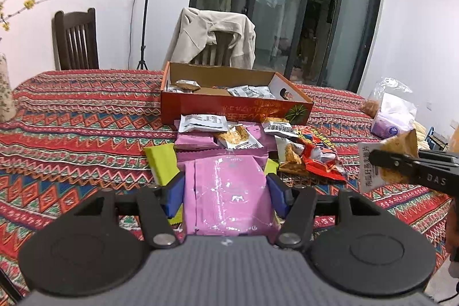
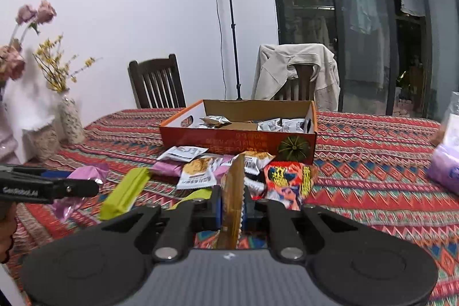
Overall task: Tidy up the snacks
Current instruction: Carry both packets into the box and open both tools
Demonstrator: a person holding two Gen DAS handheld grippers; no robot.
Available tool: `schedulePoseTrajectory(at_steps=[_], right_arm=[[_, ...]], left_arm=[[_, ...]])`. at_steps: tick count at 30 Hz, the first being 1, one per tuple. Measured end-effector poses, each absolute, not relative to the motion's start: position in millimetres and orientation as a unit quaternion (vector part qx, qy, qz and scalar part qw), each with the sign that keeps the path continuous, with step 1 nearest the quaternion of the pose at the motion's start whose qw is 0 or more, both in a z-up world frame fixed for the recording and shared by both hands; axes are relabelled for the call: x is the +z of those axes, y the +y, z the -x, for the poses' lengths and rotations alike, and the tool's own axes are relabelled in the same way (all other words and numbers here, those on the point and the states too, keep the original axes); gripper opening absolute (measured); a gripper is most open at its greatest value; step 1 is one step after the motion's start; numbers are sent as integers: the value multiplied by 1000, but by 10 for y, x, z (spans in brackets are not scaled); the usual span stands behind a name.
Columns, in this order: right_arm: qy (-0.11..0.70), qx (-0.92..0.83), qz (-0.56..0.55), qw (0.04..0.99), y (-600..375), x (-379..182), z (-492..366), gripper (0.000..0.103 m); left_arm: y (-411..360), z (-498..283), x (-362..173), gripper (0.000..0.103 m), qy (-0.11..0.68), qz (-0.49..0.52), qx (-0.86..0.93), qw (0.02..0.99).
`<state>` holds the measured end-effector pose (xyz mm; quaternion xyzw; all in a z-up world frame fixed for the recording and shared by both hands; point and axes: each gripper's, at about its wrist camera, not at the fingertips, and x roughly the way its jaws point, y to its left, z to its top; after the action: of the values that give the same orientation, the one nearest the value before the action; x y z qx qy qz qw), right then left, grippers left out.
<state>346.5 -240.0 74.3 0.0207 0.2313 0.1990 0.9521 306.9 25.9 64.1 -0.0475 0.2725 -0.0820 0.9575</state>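
My left gripper [image 1: 225,178] is shut on a pink snack packet [image 1: 229,200], its blue pads pressing both sides, held above the table. My right gripper [image 2: 233,197] is shut on a thin brown-and-white cracker packet [image 2: 233,179], seen edge-on between the pads. That packet [image 1: 398,142] and the right gripper [image 1: 375,158] also appear at the right edge of the left wrist view. Ahead stands an open orange cardboard box [image 1: 229,105] [image 2: 238,139] with several small packets inside. A loose pile of snacks [image 1: 238,136] lies just in front of it.
The table wears a striped red patterned cloth [image 1: 71,119]. A green packet [image 1: 162,162] and a red packet [image 1: 318,151] lie in the pile. A plastic bag [image 1: 393,111] sits at the right, vases [image 2: 68,116] at the left, and two chairs stand behind the table.
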Motion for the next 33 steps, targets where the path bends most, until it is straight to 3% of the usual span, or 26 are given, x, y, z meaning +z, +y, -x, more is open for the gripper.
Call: schedulePoseTrajectory(at_steps=[9,16,23,33], right_arm=[[216,214,-28,952,-2433,855,-3134,12],[213,234,-36,948,-2384,940,-3522,12],[223,264,-47,937,-2228,1217,-4780,12],[369,234,-140,889,-1887,929,-7399,12]], left_arm=[[278,-2914,752,61,257,53,-84,961],[326,-3717,953,61,266,59,-119,955],[215,-5387,1137,61,303,57,-126,943],[82,-7328,643,61,361,46,-78,928]])
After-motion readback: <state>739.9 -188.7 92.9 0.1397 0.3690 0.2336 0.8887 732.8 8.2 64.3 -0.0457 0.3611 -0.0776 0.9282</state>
